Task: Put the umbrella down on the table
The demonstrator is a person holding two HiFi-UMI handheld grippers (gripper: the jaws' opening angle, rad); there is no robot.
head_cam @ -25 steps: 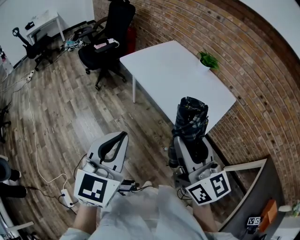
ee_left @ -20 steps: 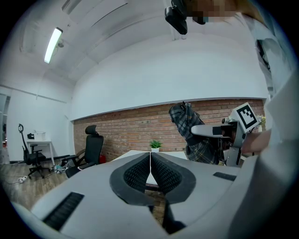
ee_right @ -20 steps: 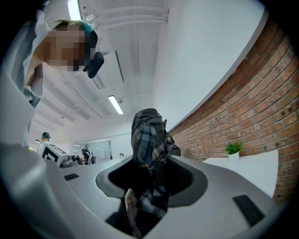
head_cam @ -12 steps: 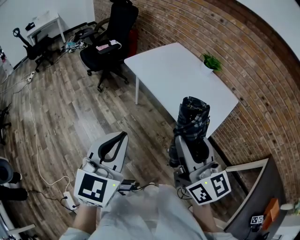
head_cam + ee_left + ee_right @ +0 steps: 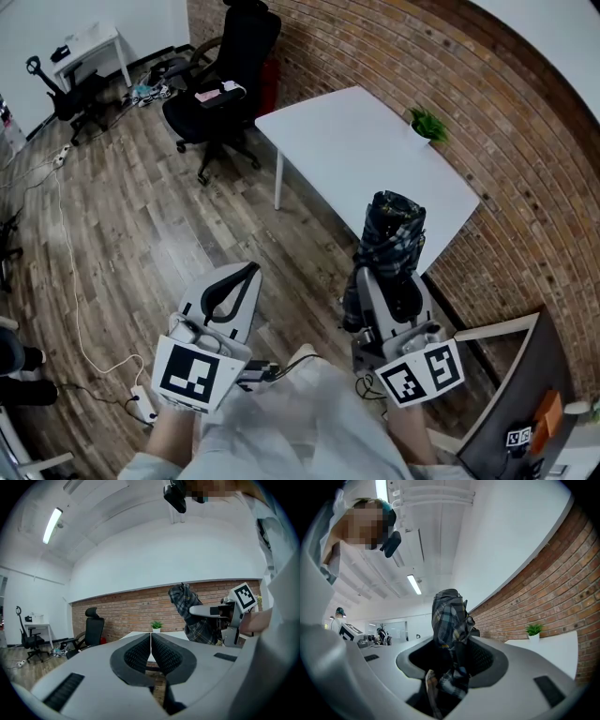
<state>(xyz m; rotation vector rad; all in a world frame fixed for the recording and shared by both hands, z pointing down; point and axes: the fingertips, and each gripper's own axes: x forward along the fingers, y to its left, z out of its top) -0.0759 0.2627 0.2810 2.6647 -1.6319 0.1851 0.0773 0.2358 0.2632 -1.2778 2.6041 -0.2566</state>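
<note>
Floorboards (image 5: 141, 216) of grey-brown wood carry a white table (image 5: 366, 159) set against the brick wall (image 5: 525, 169), with a black office chair (image 5: 230, 66) off its far-left corner. The folded plaid umbrella (image 5: 389, 234) stands upright in the air at the tabletop's near edge (not resting on it), clamped between the jaws of the right gripper (image 5: 384, 281). The left gripper (image 5: 230, 291) hangs over the floor with its jaws pressed together on nothing, and a small potted plant (image 5: 429, 124) sits at the tabletop's wall-side edge.

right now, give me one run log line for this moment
right gripper: shut on umbrella | left gripper: shut, empty | table: umbrella not yet on it
</note>
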